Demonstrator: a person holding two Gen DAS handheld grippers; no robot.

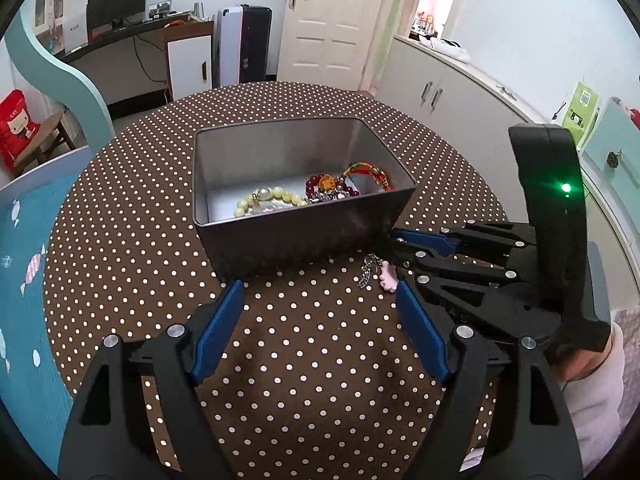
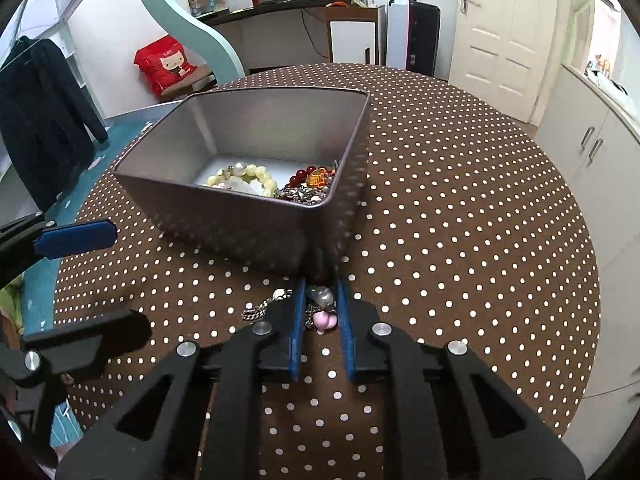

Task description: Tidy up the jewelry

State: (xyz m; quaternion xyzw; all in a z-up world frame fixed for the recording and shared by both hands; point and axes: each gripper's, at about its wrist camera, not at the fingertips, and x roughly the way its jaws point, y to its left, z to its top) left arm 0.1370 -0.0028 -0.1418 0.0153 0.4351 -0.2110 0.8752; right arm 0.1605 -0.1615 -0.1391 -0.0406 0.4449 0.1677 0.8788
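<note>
A grey metal tin (image 1: 296,236) (image 2: 240,224) stands on the round polka-dot table (image 1: 304,360) (image 2: 460,240). Inside lie a pale yellow bead bracelet (image 1: 266,200) (image 2: 256,176), a dark red bead bracelet (image 1: 332,188) (image 2: 310,178) and a red-and-yellow woven cord (image 1: 366,170). A silver chain with a pink charm (image 1: 380,274) (image 2: 324,318) lies on the table by the tin's near right corner. My right gripper (image 2: 322,296) (image 1: 394,246) is nearly shut around this chain's charm. My left gripper (image 1: 320,300) is open and empty, in front of the tin.
The table edge curves close on all sides. White cabinets (image 1: 448,92) stand to the right, a desk with a monitor (image 1: 116,4) at the back left, a white door (image 1: 332,20) behind. A blue patterned surface (image 1: 24,264) lies left of the table.
</note>
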